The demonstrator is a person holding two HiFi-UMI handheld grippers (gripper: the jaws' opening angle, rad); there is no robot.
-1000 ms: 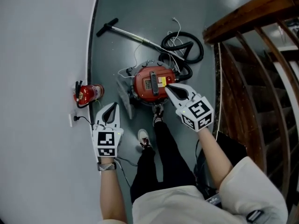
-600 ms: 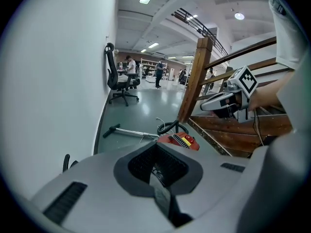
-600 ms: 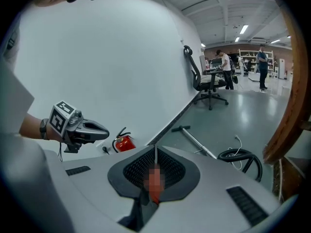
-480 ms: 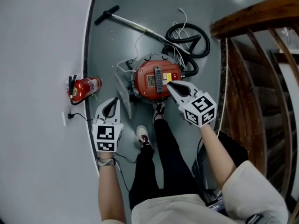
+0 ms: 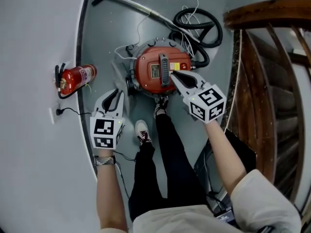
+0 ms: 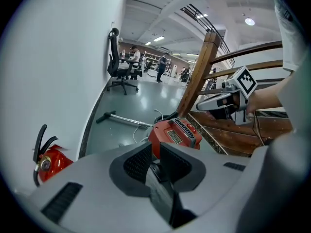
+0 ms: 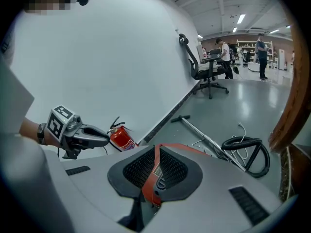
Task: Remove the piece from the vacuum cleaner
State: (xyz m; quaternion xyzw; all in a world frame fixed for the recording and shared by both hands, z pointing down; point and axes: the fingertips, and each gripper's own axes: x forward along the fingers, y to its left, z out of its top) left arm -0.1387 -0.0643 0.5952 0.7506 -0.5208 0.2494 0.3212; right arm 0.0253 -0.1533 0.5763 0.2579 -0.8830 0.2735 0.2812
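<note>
We poise the right tool (image 5: 173, 74), jaws together, over the vacuum cleaner (image 5: 147, 71); the empty left tool (image 5: 117, 93) has just been opening its jaws, readying a grasp.

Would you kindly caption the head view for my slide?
Left gripper, empty jaws just opening, and right gripper above red vacuum; extinguisher by wall.

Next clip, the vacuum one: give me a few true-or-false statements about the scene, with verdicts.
1. The vacuum cleaner is blue. False: it is red.
2. A fire extinguisher is by the wall. True.
3. The right gripper holds the black hose. False: its jaws are shut on nothing, and the hose lies beyond the vacuum cleaner.
4. The wooden railing is on the person's right. True.
</note>
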